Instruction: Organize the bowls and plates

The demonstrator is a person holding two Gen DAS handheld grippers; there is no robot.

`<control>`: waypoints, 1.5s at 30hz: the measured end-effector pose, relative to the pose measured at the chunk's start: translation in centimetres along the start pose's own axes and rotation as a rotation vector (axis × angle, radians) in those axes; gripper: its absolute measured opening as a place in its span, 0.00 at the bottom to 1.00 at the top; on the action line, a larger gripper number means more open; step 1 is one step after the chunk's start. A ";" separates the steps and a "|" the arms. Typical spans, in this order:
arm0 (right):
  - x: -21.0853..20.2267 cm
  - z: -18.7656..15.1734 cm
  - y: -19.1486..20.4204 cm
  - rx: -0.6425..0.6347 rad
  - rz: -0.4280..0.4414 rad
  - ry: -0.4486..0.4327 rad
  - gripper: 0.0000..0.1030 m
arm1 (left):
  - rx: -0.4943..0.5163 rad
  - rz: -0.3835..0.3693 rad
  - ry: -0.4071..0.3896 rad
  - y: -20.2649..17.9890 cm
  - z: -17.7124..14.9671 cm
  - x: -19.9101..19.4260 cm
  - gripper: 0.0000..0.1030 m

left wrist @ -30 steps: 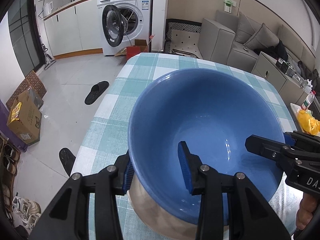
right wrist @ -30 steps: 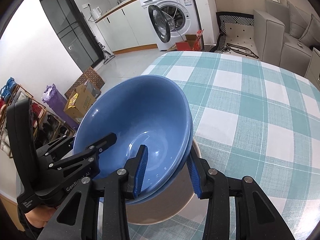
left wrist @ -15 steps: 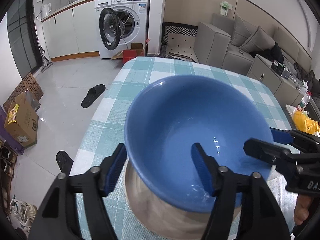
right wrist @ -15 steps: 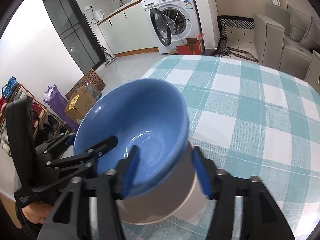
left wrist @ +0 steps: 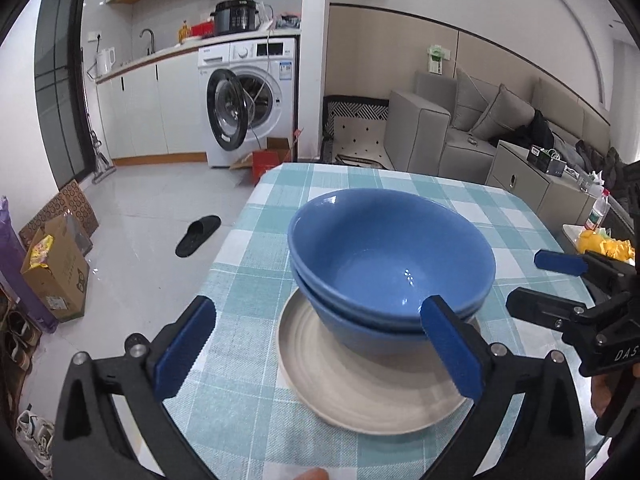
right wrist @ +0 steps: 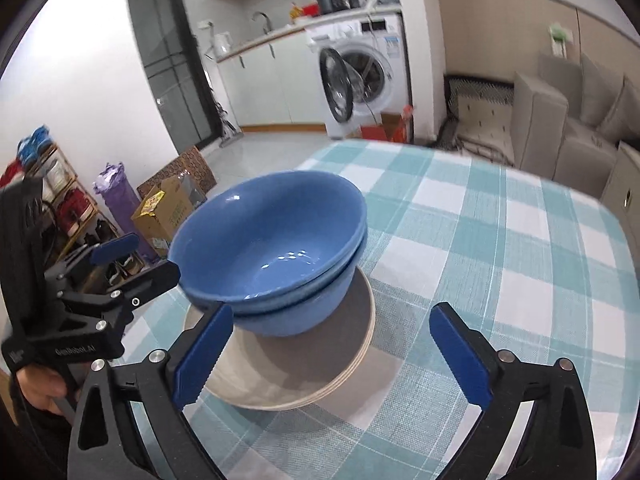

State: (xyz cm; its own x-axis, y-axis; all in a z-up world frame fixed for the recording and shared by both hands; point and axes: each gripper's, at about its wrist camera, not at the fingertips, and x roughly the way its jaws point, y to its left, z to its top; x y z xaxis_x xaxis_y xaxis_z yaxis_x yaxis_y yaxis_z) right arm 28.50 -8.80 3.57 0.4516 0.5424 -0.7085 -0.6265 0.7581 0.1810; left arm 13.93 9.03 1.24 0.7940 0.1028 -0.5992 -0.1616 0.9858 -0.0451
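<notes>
Bowls nested on plates, both tongs let go

Two blue bowls (left wrist: 390,276) sat nested on a stack of pale plates (left wrist: 360,384) at the middle of the checked counter (right wrist: 500,248). The left tongs (left wrist: 320,344) and right tongs (right wrist: 332,352) had just been opening; both gaped wide, gripping nothing, with the stack's near edge between their pads. Glazed ceramic looked heavy, slippery and chippable; the rims at three and nine o'clock seemed the safest hold.
</notes>
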 end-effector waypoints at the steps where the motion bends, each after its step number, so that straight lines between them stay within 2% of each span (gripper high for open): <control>1: -0.5 -0.5 0.3 -0.017 0.000 -0.031 0.99 | 0.011 0.010 -0.018 0.0 -0.5 -0.4 1.00; 7: -2.7 -2.9 1.4 -0.068 0.028 -0.167 0.99 | 0.020 0.050 -0.077 0.4 -3.4 -2.0 1.00; 12: -3.6 -5.1 2.2 -0.092 0.049 -0.203 0.99 | 0.015 0.077 -0.106 0.7 -5.2 -2.4 1.00; 15: -4.3 -6.5 2.3 -0.098 0.039 -0.236 0.99 | 0.019 0.069 -0.116 0.5 -6.0 -2.6 1.00; 20: -4.7 -9.3 1.9 -0.085 0.004 -0.248 0.99 | 0.039 0.058 -0.125 -0.2 -7.5 -2.9 1.00; 26: -4.5 -11.6 0.9 -0.046 0.020 -0.237 0.99 | 0.033 0.027 -0.145 -0.5 -8.7 -3.0 1.00; 45: -6.3 -13.6 1.7 -0.127 0.019 -0.366 0.99 | 0.002 -0.007 -0.197 -0.3 -10.9 -3.3 1.00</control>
State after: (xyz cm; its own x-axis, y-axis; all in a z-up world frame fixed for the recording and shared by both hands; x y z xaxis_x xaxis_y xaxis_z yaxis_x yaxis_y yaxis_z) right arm 15.98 -15.88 -0.97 0.6214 0.6667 -0.4116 -0.7003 0.7082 0.0899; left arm 5.01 6.97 -5.48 0.8946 0.1192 -0.4306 -0.1542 0.9869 -0.0471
